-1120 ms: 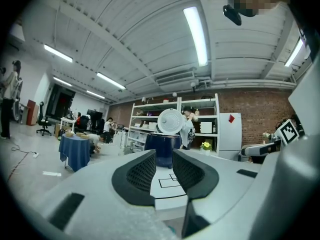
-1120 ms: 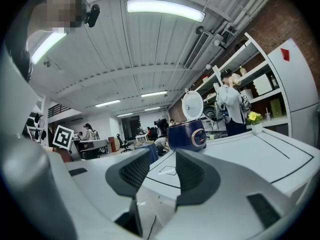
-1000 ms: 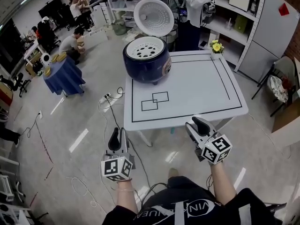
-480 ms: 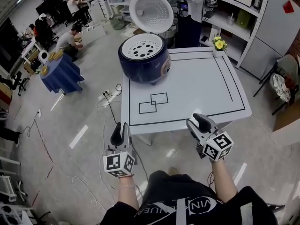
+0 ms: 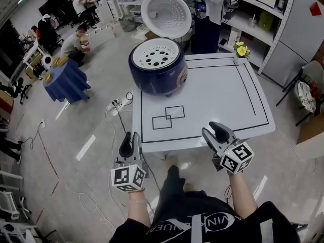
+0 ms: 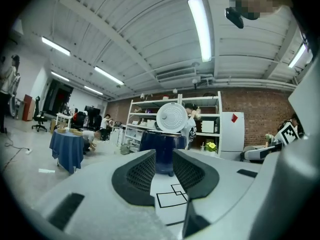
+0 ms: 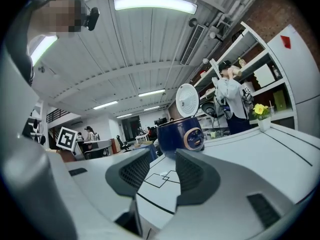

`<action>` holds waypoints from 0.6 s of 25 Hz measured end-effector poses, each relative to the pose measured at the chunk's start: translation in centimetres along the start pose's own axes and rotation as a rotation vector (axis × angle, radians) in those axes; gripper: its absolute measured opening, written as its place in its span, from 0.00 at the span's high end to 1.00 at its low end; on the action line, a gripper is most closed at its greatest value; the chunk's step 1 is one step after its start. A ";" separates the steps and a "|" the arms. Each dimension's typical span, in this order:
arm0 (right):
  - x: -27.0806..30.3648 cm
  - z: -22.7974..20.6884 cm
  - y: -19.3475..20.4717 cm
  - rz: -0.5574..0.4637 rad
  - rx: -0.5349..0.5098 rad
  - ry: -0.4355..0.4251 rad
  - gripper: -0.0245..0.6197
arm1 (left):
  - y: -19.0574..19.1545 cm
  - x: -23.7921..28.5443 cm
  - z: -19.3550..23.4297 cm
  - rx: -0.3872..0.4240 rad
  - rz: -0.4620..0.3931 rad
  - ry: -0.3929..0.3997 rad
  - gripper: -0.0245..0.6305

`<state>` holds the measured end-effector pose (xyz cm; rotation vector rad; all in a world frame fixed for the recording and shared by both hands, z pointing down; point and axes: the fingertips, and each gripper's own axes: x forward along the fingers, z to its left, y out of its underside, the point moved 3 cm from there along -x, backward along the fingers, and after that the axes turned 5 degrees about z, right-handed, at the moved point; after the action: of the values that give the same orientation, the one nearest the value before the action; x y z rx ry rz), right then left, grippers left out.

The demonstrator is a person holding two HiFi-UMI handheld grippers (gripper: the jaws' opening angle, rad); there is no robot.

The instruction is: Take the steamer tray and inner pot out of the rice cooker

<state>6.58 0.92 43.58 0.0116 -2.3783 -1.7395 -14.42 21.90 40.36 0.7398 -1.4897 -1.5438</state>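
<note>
One steamer tray [image 5: 158, 53], white and perforated, sits in the top of the one rice cooker [image 5: 152, 80], lid [image 5: 166, 14] up, at the table's [image 5: 223, 95] far left corner. It's ahead of you, well apart from both hands. Your left hand-held gripper [image 5: 130, 143] lines up nearer; the right hand-held gripper [image 5: 216, 131] sits further across. Both have jaws apart and empty. The inner pot is hidden under the tray.

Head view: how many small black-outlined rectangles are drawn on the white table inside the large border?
2. One rectangle lies nearer the rice cooker; the other rectangle overlaps its corner, toward the near edge of the table. None appears hidden.
</note>
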 end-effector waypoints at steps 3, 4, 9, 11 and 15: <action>1.9 -0.8 -0.6 -0.004 0.001 0.001 0.74 | -0.4 2.3 0.7 -0.002 -0.010 0.012 0.83; 2.5 -1.1 -0.7 -0.002 0.002 0.002 0.74 | -0.5 3.2 0.9 -0.003 -0.008 0.017 0.83; 6.2 -2.4 -1.9 0.001 0.001 0.004 0.74 | -1.6 7.4 2.2 0.007 -0.006 0.045 0.83; 7.6 -3.1 -2.6 -0.001 0.000 0.005 0.74 | -2.0 9.1 2.5 0.012 -0.005 0.055 0.83; 10.0 -4.1 -3.4 0.000 0.009 0.007 0.74 | -2.6 12.1 3.4 0.012 0.005 0.069 0.83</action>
<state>-2.96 -5.23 43.09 0.0191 -2.3807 -1.7259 -23.44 12.83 39.83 0.7879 -1.4496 -1.4918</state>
